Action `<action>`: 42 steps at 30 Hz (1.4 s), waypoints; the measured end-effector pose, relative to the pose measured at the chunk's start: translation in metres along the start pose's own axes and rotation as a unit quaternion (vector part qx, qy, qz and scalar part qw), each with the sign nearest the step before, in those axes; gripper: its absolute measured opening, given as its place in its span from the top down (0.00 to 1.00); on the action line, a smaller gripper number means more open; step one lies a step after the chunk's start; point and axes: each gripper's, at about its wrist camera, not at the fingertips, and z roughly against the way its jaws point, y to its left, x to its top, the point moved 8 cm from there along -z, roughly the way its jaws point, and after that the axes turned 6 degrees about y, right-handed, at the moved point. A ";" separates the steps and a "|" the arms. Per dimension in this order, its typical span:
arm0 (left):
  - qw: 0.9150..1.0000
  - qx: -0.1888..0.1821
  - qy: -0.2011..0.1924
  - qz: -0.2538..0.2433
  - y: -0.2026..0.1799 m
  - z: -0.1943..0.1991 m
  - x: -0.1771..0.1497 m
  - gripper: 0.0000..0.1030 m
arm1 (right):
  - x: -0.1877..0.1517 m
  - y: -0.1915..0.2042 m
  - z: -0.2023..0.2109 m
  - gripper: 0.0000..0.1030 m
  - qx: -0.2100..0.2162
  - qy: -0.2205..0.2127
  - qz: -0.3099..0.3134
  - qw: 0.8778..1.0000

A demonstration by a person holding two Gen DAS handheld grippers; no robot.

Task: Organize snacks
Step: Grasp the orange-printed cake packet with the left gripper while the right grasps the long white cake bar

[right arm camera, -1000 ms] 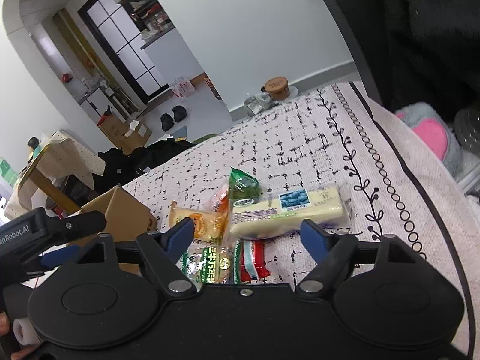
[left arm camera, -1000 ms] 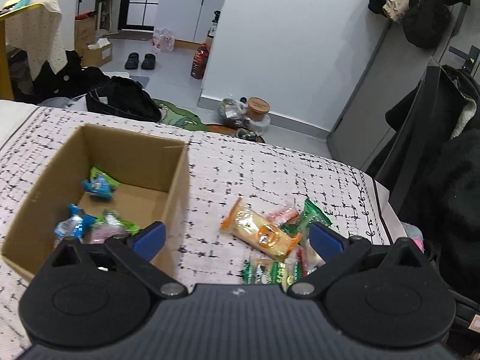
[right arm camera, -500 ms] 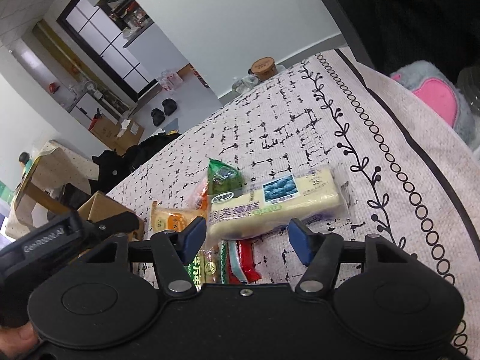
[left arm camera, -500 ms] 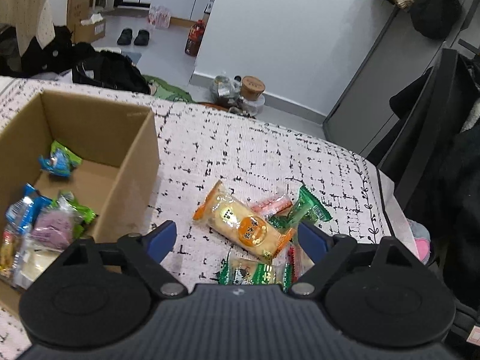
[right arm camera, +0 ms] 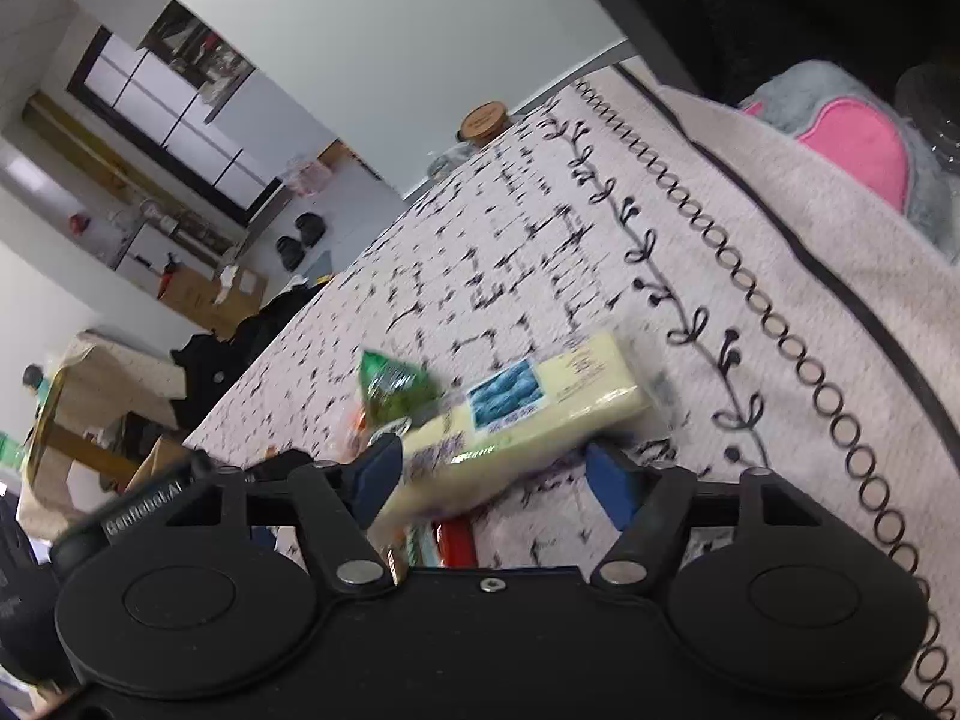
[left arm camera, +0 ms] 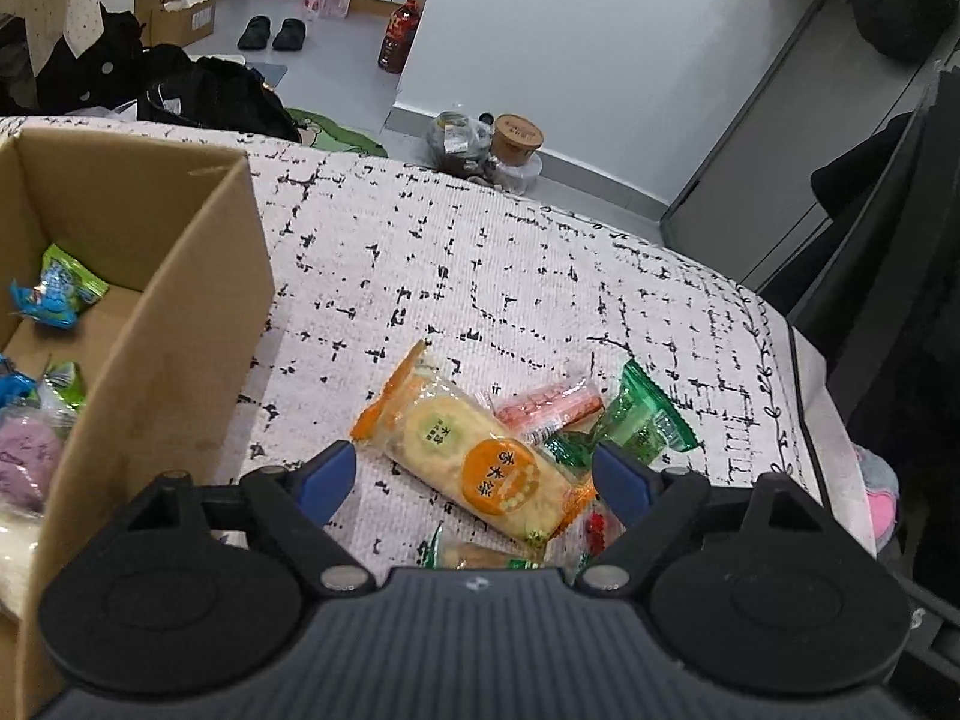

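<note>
Left tongs (left arm camera: 474, 474) wide apart, orange cracker pack (left arm camera: 474, 456) lying between the tips. Cardboard box (left arm camera: 198, 300) just to their left. Right tongs (right arm camera: 492, 474) apart too, yellow cake bar (right arm camera: 516, 408) between the tips.

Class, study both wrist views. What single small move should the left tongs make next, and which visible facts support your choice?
Probably ease the left tongs down and close on the orange rice cracker pack. They are open, and the pack lies between the blue fingertips on the tablecloth, outside the cardboard box that already holds snacks. The right tongs straddle the yellow cake bar.
</note>
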 end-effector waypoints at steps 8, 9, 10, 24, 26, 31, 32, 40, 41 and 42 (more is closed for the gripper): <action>1.000 0.015 0.005 0.015 0.002 -0.019 0.001 0.17 | 0.011 0.002 -0.014 0.31 -0.039 -0.017 -0.004 0.999; 1.000 0.019 0.006 0.014 0.002 -0.022 0.001 0.17 | 0.013 0.002 -0.016 0.31 -0.047 -0.020 -0.005 0.999; 1.000 0.022 0.012 0.016 0.003 -0.025 0.002 0.17 | 0.014 0.002 -0.017 0.30 -0.053 -0.022 -0.005 0.998; 0.999 0.034 0.014 -0.007 0.006 -0.022 0.001 0.68 | 0.005 0.006 -0.020 0.67 -0.120 -0.018 0.020 0.992; 1.000 0.026 0.011 -0.005 0.006 -0.017 0.000 0.69 | 0.003 0.006 -0.015 0.70 -0.110 -0.020 0.017 0.994; 1.000 0.008 -0.003 -0.014 -0.001 -0.001 0.000 0.69 | -0.009 -0.001 -0.001 0.74 -0.086 -0.023 0.001 0.996; 1.000 0.006 -0.004 -0.014 -0.001 0.001 0.000 0.69 | -0.010 -0.001 0.001 0.74 -0.084 -0.024 0.000 0.996; 1.000 -0.009 -0.016 -0.012 -0.001 0.026 -0.005 0.69 | -0.018 0.011 0.016 0.75 -0.052 -0.037 0.008 0.998; 1.000 -0.011 -0.018 -0.013 -0.001 0.029 -0.006 0.69 | -0.018 0.014 0.017 0.75 -0.049 -0.038 0.009 0.998; 1.000 -0.012 -0.019 -0.013 0.000 0.031 -0.006 0.69 | -0.019 0.017 0.018 0.75 -0.045 -0.040 0.011 0.998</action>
